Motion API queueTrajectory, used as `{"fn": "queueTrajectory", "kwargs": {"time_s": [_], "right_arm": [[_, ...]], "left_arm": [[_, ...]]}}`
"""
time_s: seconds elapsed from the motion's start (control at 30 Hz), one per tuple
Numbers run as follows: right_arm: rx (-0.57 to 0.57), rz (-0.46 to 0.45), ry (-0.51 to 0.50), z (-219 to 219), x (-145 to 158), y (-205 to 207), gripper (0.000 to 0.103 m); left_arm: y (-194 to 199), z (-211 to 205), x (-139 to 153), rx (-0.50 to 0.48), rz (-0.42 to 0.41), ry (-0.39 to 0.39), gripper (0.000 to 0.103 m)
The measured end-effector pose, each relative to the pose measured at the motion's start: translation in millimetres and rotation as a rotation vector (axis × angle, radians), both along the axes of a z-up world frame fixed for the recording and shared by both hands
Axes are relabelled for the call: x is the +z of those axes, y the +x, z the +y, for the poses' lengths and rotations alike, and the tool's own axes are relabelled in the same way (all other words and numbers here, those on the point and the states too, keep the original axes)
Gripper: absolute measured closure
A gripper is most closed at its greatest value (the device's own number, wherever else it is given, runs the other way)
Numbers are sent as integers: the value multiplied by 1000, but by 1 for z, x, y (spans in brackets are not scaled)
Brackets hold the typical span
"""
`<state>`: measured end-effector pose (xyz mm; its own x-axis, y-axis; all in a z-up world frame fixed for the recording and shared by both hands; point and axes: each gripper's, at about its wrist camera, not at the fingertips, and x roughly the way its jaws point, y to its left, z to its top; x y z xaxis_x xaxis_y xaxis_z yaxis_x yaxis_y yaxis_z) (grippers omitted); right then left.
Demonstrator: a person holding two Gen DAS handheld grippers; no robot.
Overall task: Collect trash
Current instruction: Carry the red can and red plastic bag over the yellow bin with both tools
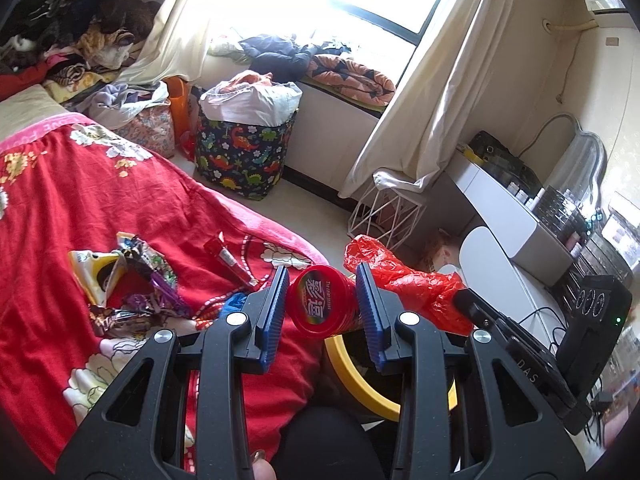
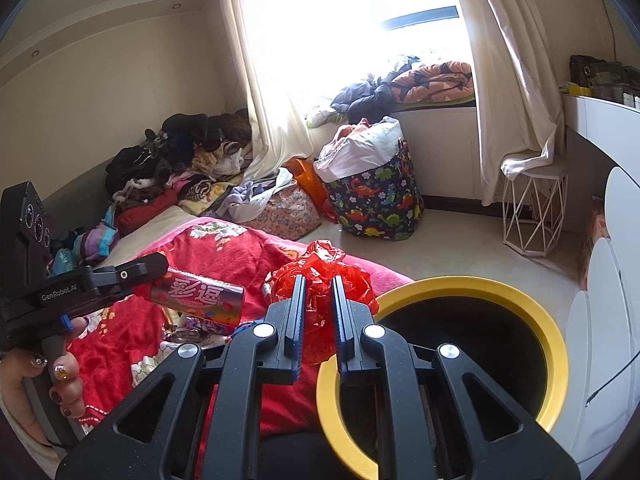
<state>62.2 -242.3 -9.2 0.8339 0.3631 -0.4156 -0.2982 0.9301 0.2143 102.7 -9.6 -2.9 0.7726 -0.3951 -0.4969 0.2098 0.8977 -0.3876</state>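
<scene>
Room: a bedroom with a bright curtained window; a bed under a red floral blanket [image 1: 120,208], heaped with clothes at its far end.
Red tube [image 1: 324,300]: a red cylindrical snack can with printed characters on its side; held in the air above the blanket's edge, just beside the bin.
Left hand-held gripper [image 1: 322,308]: its blue pads pinch the red tube from both sides; in the right wrist view it [image 2: 160,276] comes in from the bin's left with the can sticking out.
Red plastic bag [image 2: 320,280]: crumpled; clamped between the narrowly set fingers of the right hand-held gripper [image 2: 318,328], at the bin's near-left rim; also seen in the left wrist view [image 1: 404,276].
Bin [image 2: 460,284]: round, yellow rim, dark inside; stands on the floor touching the bed's side.
Wrappers [image 1: 132,280]: a cluster of snack packets lying on the blanket, well left of the bin; a small red stick packet [image 1: 230,258] lies between them and the tube.
Beyond the bin: a dinosaur-print basket [image 2: 380,200] stuffed with laundry; a white wire stool [image 2: 534,212] under the curtain; a white desk [image 1: 516,216] to the right.
</scene>
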Motion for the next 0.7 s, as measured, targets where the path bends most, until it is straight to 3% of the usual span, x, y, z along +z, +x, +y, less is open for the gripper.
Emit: {"fn": "queueTrajectory", "kwargs": {"time_s": [0.7], "right_arm": [[-75,16,7,-30,-6,-7,90]], "left_arm": [[4,-32,-4,-57,5,18,76]]}}
